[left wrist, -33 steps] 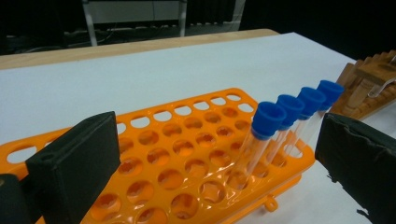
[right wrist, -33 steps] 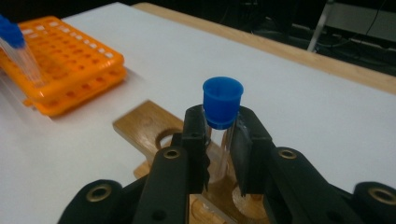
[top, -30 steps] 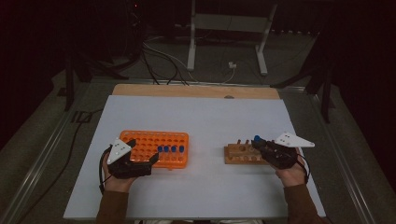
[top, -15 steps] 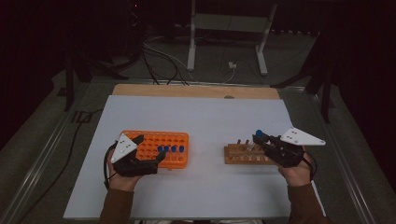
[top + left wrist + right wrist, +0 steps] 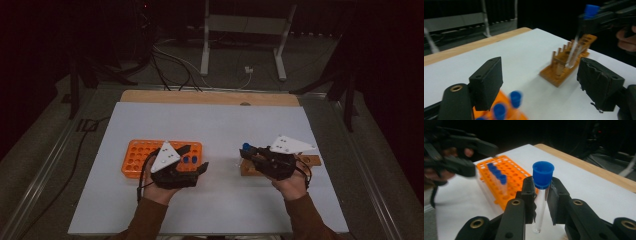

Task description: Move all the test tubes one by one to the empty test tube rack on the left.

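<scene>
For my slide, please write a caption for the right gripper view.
Right gripper clamps a clear blue-capped test tube upright, orange rack behind.

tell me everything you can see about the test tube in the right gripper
The test tube is a slim clear tube, glass or plastic by its look, with a rounded bottom and a blue cap. It appears empty. It stands roughly upright, clamped just below the cap between the black jaws of the right hand-held gripper, lifted clear of the wooden rack above the white table top.
</scene>
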A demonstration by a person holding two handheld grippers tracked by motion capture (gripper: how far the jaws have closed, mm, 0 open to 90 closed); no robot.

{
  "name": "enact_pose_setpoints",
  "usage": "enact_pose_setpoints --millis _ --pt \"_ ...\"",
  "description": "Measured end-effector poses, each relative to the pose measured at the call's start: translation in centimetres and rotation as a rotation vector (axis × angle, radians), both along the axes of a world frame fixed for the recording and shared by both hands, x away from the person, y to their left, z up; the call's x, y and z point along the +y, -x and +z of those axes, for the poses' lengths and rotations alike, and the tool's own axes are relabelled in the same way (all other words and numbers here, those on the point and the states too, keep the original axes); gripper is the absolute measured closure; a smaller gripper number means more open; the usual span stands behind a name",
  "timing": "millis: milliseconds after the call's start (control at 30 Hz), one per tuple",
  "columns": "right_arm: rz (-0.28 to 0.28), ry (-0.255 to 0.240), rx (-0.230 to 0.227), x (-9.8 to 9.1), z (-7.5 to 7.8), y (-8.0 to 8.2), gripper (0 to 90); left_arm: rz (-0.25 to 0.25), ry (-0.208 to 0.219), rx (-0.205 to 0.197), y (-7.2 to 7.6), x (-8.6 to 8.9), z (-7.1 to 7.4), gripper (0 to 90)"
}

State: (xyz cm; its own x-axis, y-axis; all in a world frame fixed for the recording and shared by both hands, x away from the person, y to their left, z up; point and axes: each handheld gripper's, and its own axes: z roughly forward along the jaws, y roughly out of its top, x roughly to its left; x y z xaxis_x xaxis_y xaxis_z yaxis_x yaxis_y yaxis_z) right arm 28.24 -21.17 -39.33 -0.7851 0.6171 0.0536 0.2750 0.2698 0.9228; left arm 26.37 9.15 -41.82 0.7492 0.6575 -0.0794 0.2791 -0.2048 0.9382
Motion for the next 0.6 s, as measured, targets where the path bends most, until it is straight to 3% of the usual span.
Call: enact_pose_setpoints --millis 167,333,600 --pt "0.047 -0.004 0.011 2.0 -0.1 0.1 76.4 -0.046 -0.023 0.010 -0.3 -2.2 -0.7 36.4" --pt "0.081 0.000 0.015 3.3 -0.1 0.2 76.4 -0.082 -0.044 0.007 -0.5 -3.3 -1.3 54.8" --pt "0.109 -0.012 0.046 4.1 -0.6 0.2 76.4 -0.128 -0.048 0.003 -0.5 -3.7 -1.6 65.4"
